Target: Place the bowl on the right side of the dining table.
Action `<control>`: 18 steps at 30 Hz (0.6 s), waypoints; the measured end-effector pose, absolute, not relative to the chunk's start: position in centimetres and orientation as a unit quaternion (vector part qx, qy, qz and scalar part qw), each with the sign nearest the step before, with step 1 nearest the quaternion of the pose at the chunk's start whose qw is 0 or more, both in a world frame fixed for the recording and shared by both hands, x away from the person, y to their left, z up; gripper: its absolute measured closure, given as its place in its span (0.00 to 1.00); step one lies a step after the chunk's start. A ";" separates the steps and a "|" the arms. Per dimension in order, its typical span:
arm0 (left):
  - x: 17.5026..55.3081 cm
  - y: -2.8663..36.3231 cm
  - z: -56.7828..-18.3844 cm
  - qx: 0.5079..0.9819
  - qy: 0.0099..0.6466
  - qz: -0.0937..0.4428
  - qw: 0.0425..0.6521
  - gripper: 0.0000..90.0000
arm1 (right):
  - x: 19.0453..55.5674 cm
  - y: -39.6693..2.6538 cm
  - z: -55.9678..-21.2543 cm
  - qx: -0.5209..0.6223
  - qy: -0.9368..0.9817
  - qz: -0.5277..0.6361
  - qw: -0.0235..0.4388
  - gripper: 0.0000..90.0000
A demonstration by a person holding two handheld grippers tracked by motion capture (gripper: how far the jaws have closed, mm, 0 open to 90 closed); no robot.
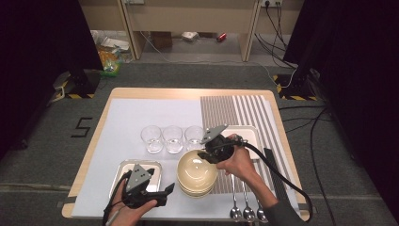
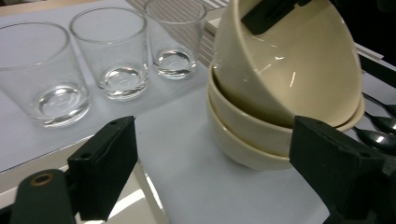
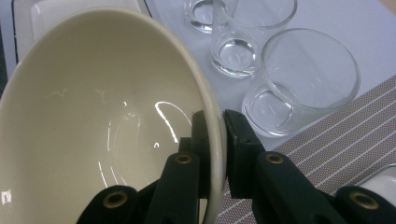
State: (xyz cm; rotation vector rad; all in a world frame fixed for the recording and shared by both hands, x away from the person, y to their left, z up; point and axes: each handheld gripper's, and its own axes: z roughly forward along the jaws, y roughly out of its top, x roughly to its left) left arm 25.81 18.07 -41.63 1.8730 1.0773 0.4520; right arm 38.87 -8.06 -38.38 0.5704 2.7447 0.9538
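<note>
The left gripper (image 1: 160,192) hovers wide open and empty at the table's seven o'clock. The right gripper (image 3: 217,126) pinches the rim of the top bowl (image 1: 196,167), glossy cream, tilted on the bowl stack (image 1: 195,188) near six o'clock.

Three clear glasses (image 1: 172,138) stand in a row on the white sheet (image 1: 136,117) that covers most of the counter (image 1: 188,92), with a striped mat (image 1: 235,110) laid beside the sheet on the far right part. A metal tray (image 1: 123,165) sits at the near left, a white tray (image 1: 249,134) lies on the mat, and three spoons (image 1: 245,207) lie side by side at the near edge. Beyond the counter, on the grey floor (image 1: 188,75), cables (image 1: 282,52) trail towards a wall socket, and a red can (image 1: 221,36) lies under a wooden bench (image 1: 188,19).
</note>
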 end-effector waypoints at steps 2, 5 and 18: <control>25.9 18.8 -41.6 0.752 0.443 0.186 0.451 0.16 | 39.0 -8.3 -38.4 0.197 0.920 0.331 0.077 0.93; 26.0 19.8 -41.6 0.746 0.451 0.191 0.450 0.16 | 39.2 -8.5 -38.3 0.199 0.912 0.353 0.067 0.93; 27.2 25.7 -42.4 0.712 0.500 0.202 0.449 0.16 | 40.4 -10.2 -37.5 0.242 0.872 0.424 0.022 0.92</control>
